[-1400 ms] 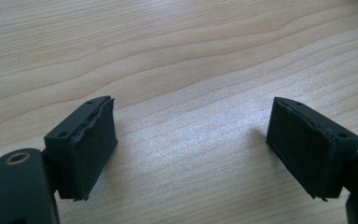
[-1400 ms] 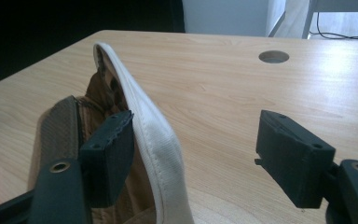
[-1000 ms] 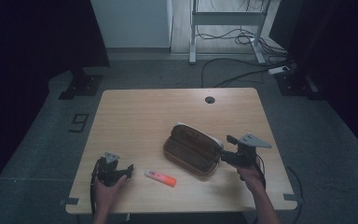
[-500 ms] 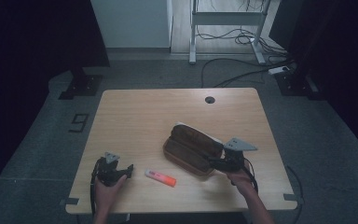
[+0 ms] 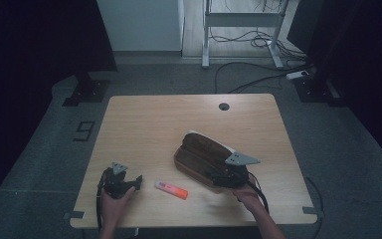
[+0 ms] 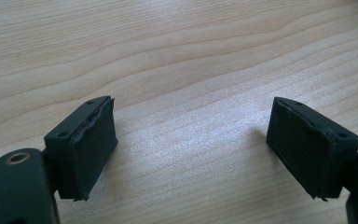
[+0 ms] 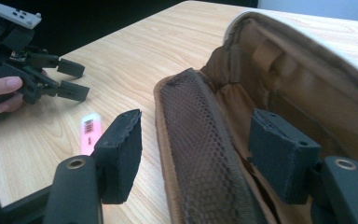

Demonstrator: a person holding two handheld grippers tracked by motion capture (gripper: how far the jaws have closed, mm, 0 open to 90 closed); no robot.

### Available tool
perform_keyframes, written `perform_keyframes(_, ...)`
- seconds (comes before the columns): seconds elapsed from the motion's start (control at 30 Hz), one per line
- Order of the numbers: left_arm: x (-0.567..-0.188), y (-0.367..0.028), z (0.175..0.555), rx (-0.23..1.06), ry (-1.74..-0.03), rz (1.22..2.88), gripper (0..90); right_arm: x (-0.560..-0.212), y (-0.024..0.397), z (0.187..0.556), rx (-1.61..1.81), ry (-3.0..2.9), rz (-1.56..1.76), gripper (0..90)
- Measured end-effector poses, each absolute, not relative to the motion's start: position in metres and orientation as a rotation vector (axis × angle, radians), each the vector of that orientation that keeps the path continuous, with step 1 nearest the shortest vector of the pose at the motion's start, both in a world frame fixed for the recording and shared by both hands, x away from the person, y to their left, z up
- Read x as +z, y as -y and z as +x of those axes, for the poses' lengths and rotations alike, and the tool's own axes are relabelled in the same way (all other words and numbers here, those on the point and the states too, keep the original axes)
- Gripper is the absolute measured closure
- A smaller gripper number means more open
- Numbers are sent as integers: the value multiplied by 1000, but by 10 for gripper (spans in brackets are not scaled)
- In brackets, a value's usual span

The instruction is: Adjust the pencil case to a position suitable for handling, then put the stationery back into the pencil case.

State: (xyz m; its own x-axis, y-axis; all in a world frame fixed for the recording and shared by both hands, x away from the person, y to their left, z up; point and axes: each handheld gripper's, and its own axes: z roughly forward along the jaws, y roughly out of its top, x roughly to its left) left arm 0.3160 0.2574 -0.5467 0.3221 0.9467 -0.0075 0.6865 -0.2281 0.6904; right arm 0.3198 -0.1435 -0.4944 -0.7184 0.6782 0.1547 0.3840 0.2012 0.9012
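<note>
right gripper (image 5: pixel 218 177) moved in over pouch (image 5: pixel 201 154) rim at 4 o'clock | jaws closing, astride flap, not pinching | left gripper (image 5: pixel 138 180) jaws spread, idle | highlighter (image 5: pixel 171 188) untouched

From here I see a pale wooden surface (image 5: pixel 154 124) with a round cable hole (image 5: pixel 223 106) near its far edge. It stands on grey carpet (image 5: pixel 54 164). Beyond it are a white wall panel (image 5: pixel 139 25), a metal frame (image 5: pixel 243 20) and loose cables (image 5: pixel 248 74). Both sides of the room are dark.
</note>
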Motion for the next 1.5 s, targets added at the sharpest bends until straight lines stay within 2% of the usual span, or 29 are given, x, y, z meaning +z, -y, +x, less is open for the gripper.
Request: perform_keyframes(1.5, -547, -257, 316, 565, -1434, 1998, 155, -527, 63, 298, 1429, -2480, 801, 421)
